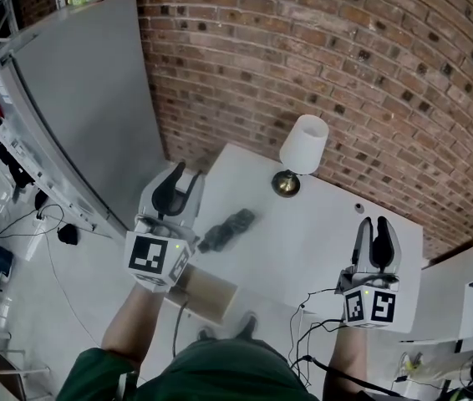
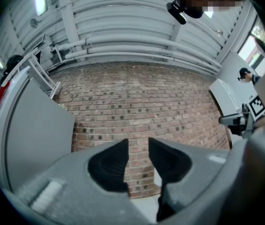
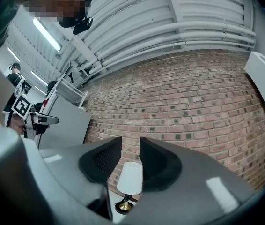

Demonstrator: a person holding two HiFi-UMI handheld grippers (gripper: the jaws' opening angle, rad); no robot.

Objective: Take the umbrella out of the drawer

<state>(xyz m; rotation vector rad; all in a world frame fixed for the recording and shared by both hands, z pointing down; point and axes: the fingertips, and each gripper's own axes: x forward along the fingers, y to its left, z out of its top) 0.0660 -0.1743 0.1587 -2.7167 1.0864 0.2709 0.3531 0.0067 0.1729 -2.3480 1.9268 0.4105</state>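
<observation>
Two tools hover over one white desk (image 1: 320,241): left tool (image 1: 185,178) and right tool (image 1: 373,228), both slightly parted, gripping nothing. One folded dark umbrella (image 1: 228,230) lies on the desk, at the left tool's 4 o'clock. One lamp (image 1: 302,153) stands at the umbrella's 1 o'clock.

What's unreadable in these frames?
- Drawer inside: head view, covered by left gripper and the person's body.
- Umbrella: head view, small and dark; absent from both gripper views.
- Dot on table: too small to identify.
</observation>
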